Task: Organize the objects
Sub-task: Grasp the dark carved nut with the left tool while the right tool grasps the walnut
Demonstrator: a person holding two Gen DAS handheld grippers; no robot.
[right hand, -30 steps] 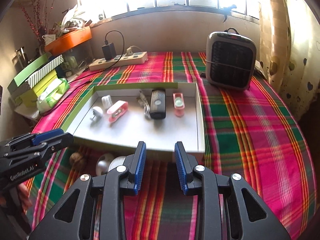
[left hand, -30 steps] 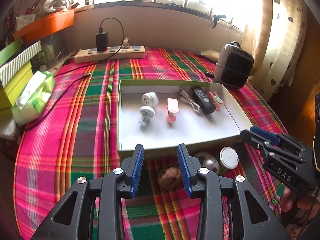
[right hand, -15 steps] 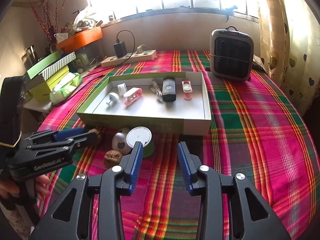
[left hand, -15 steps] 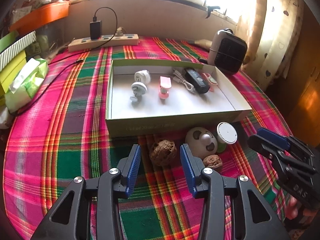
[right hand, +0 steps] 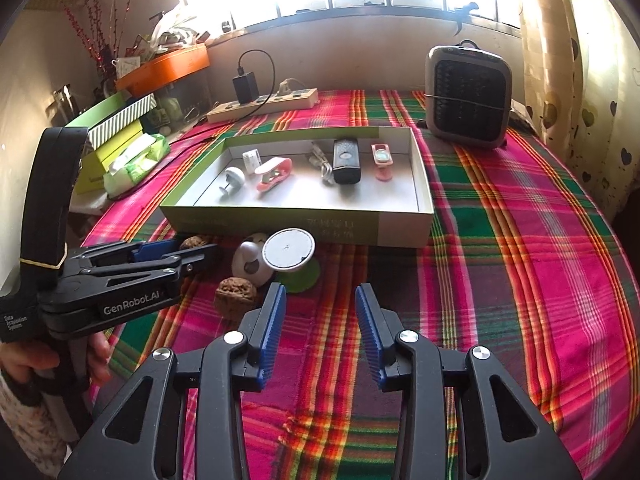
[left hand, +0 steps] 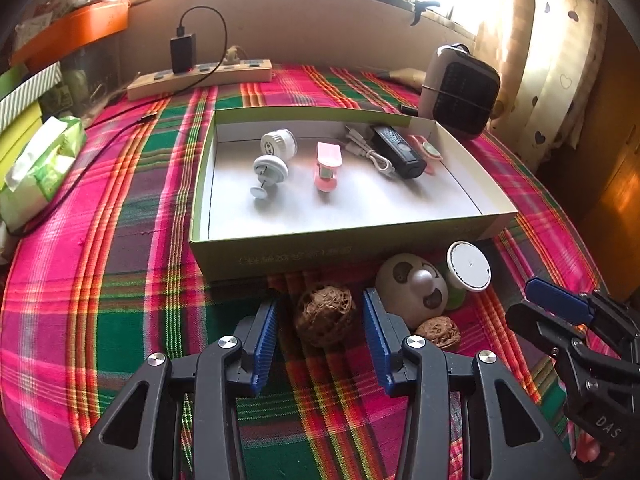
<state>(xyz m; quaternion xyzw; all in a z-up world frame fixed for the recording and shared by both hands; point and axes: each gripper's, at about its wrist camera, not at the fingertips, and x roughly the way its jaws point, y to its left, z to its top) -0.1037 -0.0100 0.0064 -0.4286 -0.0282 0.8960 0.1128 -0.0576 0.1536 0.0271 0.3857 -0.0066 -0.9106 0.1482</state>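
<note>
A large walnut (left hand: 326,314) lies on the plaid cloth between the blue pads of my left gripper (left hand: 320,320), which is open; neither pad touches it. Just right of it sit a white panda-faced ball (left hand: 412,284), a smaller walnut (left hand: 438,332) and a white disc on a green base (left hand: 469,266). Behind them stands the shallow green-sided box (left hand: 320,248) holding white plugs (left hand: 270,170), a pink clip (left hand: 328,164), a cable and a black device (left hand: 398,150). My right gripper (right hand: 319,300) is open over bare cloth, right of the smaller walnut (right hand: 235,294) and the disc (right hand: 288,249).
A small heater (right hand: 468,96) stands at the back right, a power strip (right hand: 264,104) with a charger at the back. A tissue pack (left hand: 40,168) and stacked boxes line the left edge. A hand (right hand: 36,360) holds the left gripper (right hand: 192,254).
The left gripper drew back from the box edge and came down around the large walnut, its jaws wider. The right gripper also pulled back from the box and its jaws widened.
</note>
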